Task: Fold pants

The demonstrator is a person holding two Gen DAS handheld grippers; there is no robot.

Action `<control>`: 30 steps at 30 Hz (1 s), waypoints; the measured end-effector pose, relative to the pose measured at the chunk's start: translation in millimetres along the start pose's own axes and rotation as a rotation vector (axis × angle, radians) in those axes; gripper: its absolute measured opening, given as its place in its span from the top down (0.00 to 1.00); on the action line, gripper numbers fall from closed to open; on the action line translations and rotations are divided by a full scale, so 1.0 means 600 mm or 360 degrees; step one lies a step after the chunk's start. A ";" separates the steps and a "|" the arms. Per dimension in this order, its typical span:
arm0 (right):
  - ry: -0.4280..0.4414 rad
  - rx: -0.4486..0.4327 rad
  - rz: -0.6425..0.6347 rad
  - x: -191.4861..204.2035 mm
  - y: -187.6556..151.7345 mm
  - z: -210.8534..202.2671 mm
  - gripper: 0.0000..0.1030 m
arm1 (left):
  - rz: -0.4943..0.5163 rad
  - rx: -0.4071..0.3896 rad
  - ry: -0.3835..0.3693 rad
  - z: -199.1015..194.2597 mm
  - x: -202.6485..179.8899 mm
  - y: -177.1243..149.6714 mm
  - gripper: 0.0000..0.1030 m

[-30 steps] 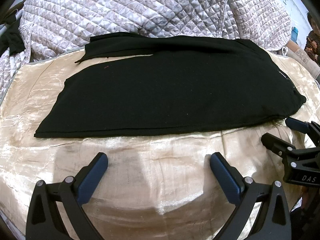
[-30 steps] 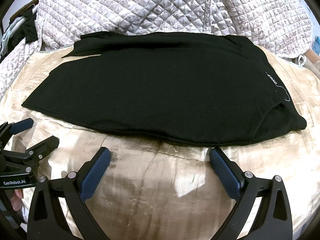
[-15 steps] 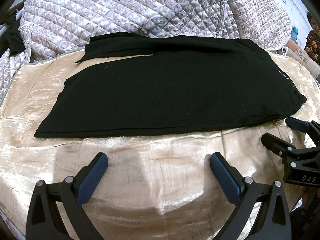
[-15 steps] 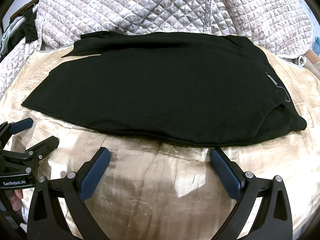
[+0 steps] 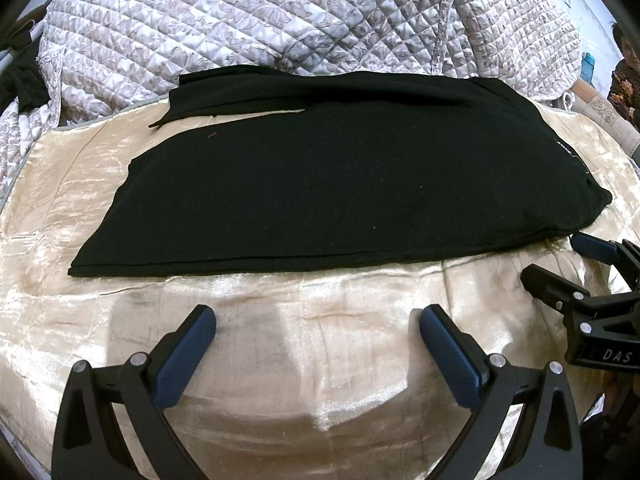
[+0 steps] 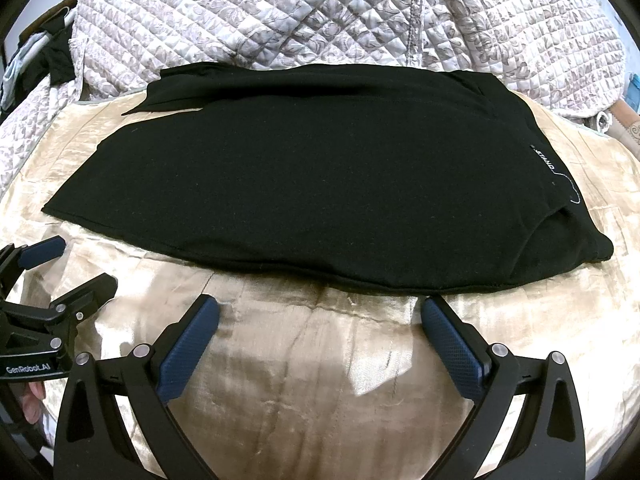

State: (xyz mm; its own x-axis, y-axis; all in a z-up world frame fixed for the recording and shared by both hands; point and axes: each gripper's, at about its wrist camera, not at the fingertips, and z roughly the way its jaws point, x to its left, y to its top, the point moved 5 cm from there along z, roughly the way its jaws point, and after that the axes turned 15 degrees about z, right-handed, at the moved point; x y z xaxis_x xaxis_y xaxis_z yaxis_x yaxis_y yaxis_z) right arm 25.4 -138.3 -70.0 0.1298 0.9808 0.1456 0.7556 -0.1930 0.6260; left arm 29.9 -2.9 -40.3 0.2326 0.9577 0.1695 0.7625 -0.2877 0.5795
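Note:
Black pants [image 5: 340,184] [image 6: 304,184] lie flat and folded lengthwise on a shiny beige sheet [image 5: 304,360], waist with a small label at the right, leg ends at the left. My left gripper [image 5: 316,320] is open, empty, just short of the pants' near edge. My right gripper [image 6: 320,316] is open and empty too, with its fingertips close to the near hem. In each view the other gripper shows at the side: the right gripper [image 5: 560,260] near the waist corner, the left gripper [image 6: 76,260] near the leg end.
A quilted grey-white bedspread [image 5: 280,20] rises behind the pants. Dark clothing [image 6: 56,60] hangs at the far left. A person [image 5: 624,76] sits at the far right edge. Bare beige sheet [image 6: 320,380] lies between the grippers and the pants.

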 end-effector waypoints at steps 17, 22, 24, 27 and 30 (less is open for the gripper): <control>-0.0014 -0.0006 0.0002 0.000 0.000 0.002 0.01 | 0.0001 0.0000 0.0000 0.000 0.000 0.000 0.00; -0.0014 -0.0007 0.0001 0.000 0.000 0.001 0.01 | 0.0002 -0.0001 0.0000 0.000 0.001 0.000 0.00; -0.0015 -0.0006 0.0001 0.000 0.001 0.001 0.01 | 0.0000 -0.0001 -0.0001 0.000 0.001 0.000 0.00; -0.0016 -0.0005 0.0002 0.000 0.001 0.001 0.01 | 0.0001 -0.0003 0.0000 0.000 0.000 0.000 0.00; -0.0015 -0.0004 0.0003 -0.001 0.001 0.000 0.01 | -0.0001 -0.0002 -0.0002 0.000 0.000 0.000 0.00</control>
State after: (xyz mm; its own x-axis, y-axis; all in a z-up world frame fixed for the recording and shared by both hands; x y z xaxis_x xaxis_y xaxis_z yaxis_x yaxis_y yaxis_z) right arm 26.1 -138.9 -69.7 0.1372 0.9807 0.1395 0.7537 -0.1947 0.6278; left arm 30.2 -3.0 -40.3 0.2330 0.9579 0.1679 0.7618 -0.2871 0.5808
